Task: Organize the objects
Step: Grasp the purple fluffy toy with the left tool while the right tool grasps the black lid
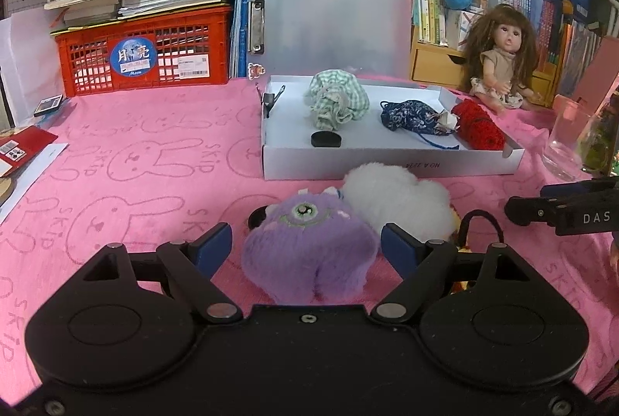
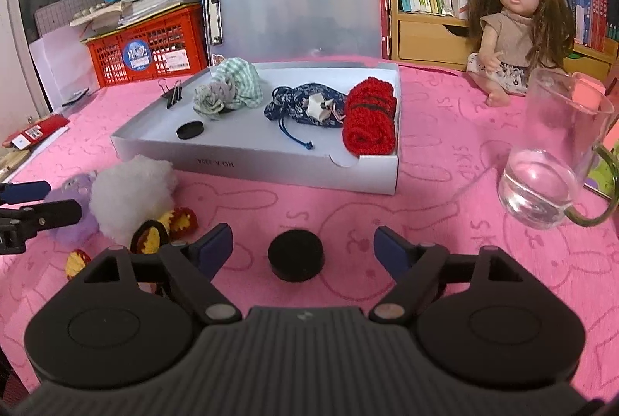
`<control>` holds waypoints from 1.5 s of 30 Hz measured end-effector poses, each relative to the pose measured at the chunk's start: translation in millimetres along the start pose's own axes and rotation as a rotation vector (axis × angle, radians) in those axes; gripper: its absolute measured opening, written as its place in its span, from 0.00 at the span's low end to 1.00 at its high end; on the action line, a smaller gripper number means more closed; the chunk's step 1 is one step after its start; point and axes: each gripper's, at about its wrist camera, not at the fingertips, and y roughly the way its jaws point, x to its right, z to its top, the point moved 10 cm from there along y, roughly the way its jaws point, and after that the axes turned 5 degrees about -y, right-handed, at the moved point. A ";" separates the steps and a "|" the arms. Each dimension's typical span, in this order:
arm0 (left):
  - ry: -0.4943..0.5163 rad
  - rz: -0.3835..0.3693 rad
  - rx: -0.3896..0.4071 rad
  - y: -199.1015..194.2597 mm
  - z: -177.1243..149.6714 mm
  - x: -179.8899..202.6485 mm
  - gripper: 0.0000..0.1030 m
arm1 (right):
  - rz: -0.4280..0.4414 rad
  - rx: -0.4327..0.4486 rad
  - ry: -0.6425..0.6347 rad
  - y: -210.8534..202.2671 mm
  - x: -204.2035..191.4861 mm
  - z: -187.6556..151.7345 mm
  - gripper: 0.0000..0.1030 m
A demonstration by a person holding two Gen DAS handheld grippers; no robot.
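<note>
Two open grippers over a pink "SKIP" bunny cloth (image 1: 127, 161).

The red crate (image 1: 143, 52) at 10 o'clock carries a round blue sticker; "DAS" shows on the right gripper (image 2: 303, 246). The left gripper (image 1: 307, 246) stands wide around the purple plush (image 1: 309, 253), pads clear of it. The right gripper's jaws stand wide either side of the black disc (image 2: 296, 255), untouched, with the white tray (image 2: 271, 166) at 12 o'clock.

Both wrist cameras look low and forward across the pink-clothed desk (image 1: 135, 153) from close up, the left nearer the purple plush (image 1: 309, 253), sharing the white tray (image 2: 271, 164) and doll (image 2: 514, 25).
</note>
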 end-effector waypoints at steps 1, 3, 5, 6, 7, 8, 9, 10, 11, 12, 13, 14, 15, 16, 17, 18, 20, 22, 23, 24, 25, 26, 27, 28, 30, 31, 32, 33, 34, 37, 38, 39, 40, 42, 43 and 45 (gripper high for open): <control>-0.001 0.002 -0.002 0.3 -1.2 -0.5 0.81 | -0.003 -0.002 -0.001 0.4 -0.1 -1.1 0.87; -0.003 0.005 -0.004 1.2 -3.2 -1.7 0.81 | -0.008 -0.005 -0.002 1.6 -0.2 -3.9 0.87; -0.003 0.007 -0.006 2.6 -4.8 -2.2 0.81 | -0.012 -0.011 -0.004 3.2 -0.7 -6.7 0.87; -0.002 0.007 -0.007 3.2 -5.6 -2.4 0.81 | -0.013 -0.013 -0.006 3.7 -0.8 -7.8 0.87; -0.001 0.008 -0.007 3.5 -6.3 -2.5 0.81 | -0.014 -0.014 -0.009 4.5 -1.0 -8.9 0.87; 0.002 0.009 -0.005 3.8 -6.8 -2.4 0.81 | -0.017 -0.014 -0.013 5.0 -1.5 -9.9 0.87; 0.004 0.010 -0.002 3.9 -7.1 -2.2 0.81 | -0.019 -0.011 -0.018 5.4 -2.1 -10.1 0.88; 0.005 0.011 0.000 4.3 -7.2 -1.8 0.82 | -0.023 -0.009 -0.024 5.4 -2.8 -10.3 0.88; 0.006 0.011 0.002 4.6 -7.4 -1.4 0.82 | -0.025 -0.009 -0.028 5.9 -3.4 -10.3 0.88; 0.008 0.010 0.003 5.1 -7.7 -0.9 0.82 | -0.028 -0.008 -0.032 6.3 -3.9 -10.3 0.88; 0.009 0.010 0.004 5.3 -8.3 -0.6 0.83 | -0.030 -0.007 -0.035 6.7 -4.2 -10.2 0.88; 0.010 0.010 0.005 5.6 -8.8 -0.1 0.83 | -0.033 -0.006 -0.039 7.1 -4.5 -10.3 0.88; 0.013 0.010 0.007 6.0 -9.4 0.5 0.84 | -0.036 -0.004 -0.041 7.2 -4.5 -10.6 0.88; 0.017 0.010 0.008 6.2 -9.9 0.9 0.84 | -0.039 -0.004 -0.043 7.8 -4.3 -10.9 0.88; 0.021 0.010 0.008 6.5 -10.4 1.5 0.84 | -0.041 -0.004 -0.045 8.3 -4.3 -11.5 0.88; 0.025 0.011 0.010 6.7 -11.0 2.0 0.85 | -0.040 -0.004 -0.047 8.5 -4.8 -11.7 0.89; 0.031 0.015 0.009 8.2 -12.2 2.7 0.85 | -0.040 -0.006 -0.050 8.7 -5.6 -12.0 0.89; 0.028 0.017 0.003 9.9 -14.1 2.4 0.85 | -0.041 -0.008 -0.055 8.8 -6.1 -12.2 0.89; 0.025 0.017 -0.001 11.2 -15.3 2.1 0.85 | -0.042 -0.010 -0.058 9.1 -6.8 -12.5 0.90; 0.022 0.017 -0.006 12.4 -16.9 1.8 0.85 | -0.044 -0.012 -0.063 9.3 -7.5 -12.9 0.91; 0.020 0.018 -0.010 13.5 -18.2 1.4 0.85 | -0.046 -0.013 -0.067 9.8 -8.2 -13.0 0.91; 0.017 0.021 -0.014 14.6 -19.6 0.8 0.85 | -0.048 -0.014 -0.070 9.9 -8.6 -13.3 0.91; 0.016 0.022 -0.015 15.0 -19.8 0.8 0.85 | -0.049 -0.013 -0.070 9.7 -8.6 -13.5 0.91; 0.016 0.020 -0.012 14.9 -19.5 0.8 0.84 | -0.049 -0.012 -0.067 9.6 -8.3 -13.8 0.91; 0.013 0.015 -0.007 14.5 -18.9 0.5 0.82 | -0.049 -0.011 -0.065 9.3 -8.3 -14.1 0.91; 0.012 0.014 -0.007 14.6 -19.1 0.2 0.79 | -0.050 -0.010 -0.065 9.2 -8.5 -14.2 0.91; 0.011 0.014 -0.007 14.4 -19.6 0.1 0.77 | -0.050 -0.009 -0.065 9.2 -8.5 -14.1 0.91; 0.012 0.011 -0.005 14.5 -20.0 0.5 0.76 | -0.051 -0.008 -0.064 9.0 -8.6 -14.3 0.91; 0.013 0.011 -0.004 14.1 -19.3 0.4 0.75 | -0.051 -0.007 -0.064 9.0 -8.8 -14.4 0.91; 0.022 0.009 0.001 13.4 -19.3 2.1 0.71 | -0.051 -0.004 -0.063 8.5 -9.1 -15.0 0.91; 0.024 0.009 0.002 13.3 -19.3 2.9 0.71 | -0.051 -0.003 -0.063 8.3 -9.3 -15.2 0.91; 0.025 0.012 0.003 13.3 -19.2 3.2 0.71 | -0.051 -0.002 -0.063 8.2 -9.3 -15.2 0.91; 0.025 0.013 0.004 13.2 -19.0 3.5 0.71 | -0.051 0.000 -0.063 8.1 -9.3 -15.4 0.91; 0.018 0.011 0.005 12.5 -19.1 3.9 0.70 | -0.051 0.002 -0.063 7.5 -9.3 -15.1 0.89; 0.011 0.009 0.005 12.0 -19.0 3.6 0.69 | -0.050 0.004 -0.062 7.1 -9.3 -15.0 0.86; 0.004 0.007 0.004 11.4 -18.5 3.4 0.68 | -0.048 0.010 -0.060 5.9 -9.6 -14.6 0.82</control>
